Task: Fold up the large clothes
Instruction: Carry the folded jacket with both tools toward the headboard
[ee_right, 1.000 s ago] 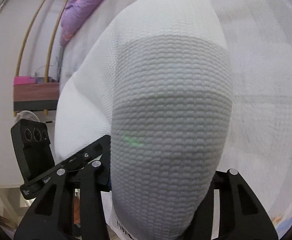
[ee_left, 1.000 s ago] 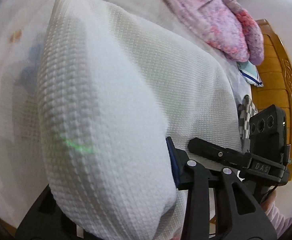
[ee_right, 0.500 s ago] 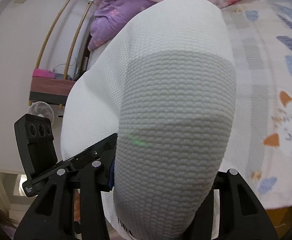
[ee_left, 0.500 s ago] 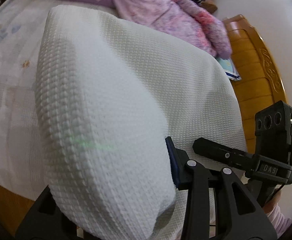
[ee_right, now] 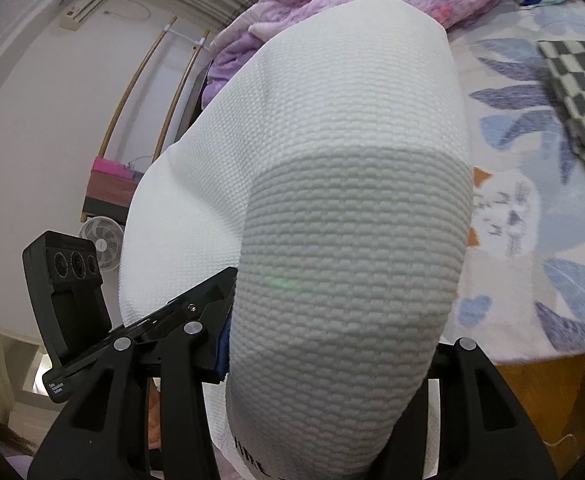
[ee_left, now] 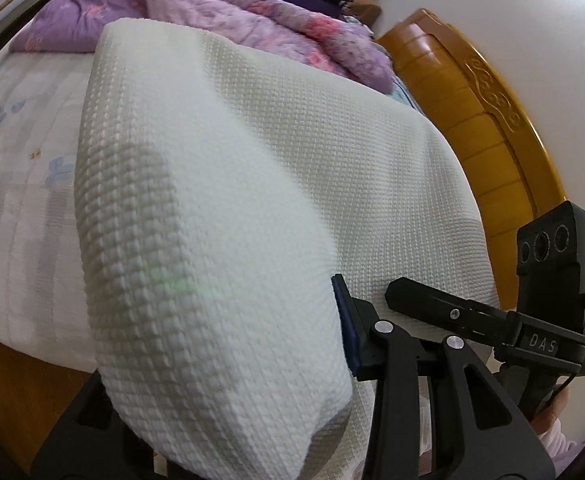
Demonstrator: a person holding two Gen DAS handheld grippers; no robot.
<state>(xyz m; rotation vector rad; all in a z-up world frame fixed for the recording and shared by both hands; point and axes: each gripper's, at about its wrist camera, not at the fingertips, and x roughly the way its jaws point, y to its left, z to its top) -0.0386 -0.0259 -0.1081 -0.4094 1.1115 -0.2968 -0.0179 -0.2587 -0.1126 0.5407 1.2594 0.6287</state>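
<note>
A large white waffle-knit garment [ee_left: 220, 200] is stretched between my two grippers, held up in front of the bed. My left gripper [ee_left: 228, 360] is shut on one end of it; the cloth bulges over the fingers and hides the left one. My right gripper [ee_right: 332, 360] is shut on the other end of the white garment [ee_right: 352, 200], which covers the gap between the fingers. The right gripper also shows at the right of the left wrist view [ee_left: 492, 320], and the left gripper at the left of the right wrist view [ee_right: 152, 332].
A bed with a patterned sheet [ee_right: 532, 208] lies beyond. A purple-pink quilt [ee_left: 252, 12] is piled at its far side. A checkered cloth [ee_right: 580, 88] lies on the sheet. An orange wooden headboard [ee_left: 492, 128] stands right. A fan [ee_right: 102, 244] stands by the wall.
Both grippers have lifted and tilted up with the garment still held. More of the bed, quilt and room now shows beyond it.
</note>
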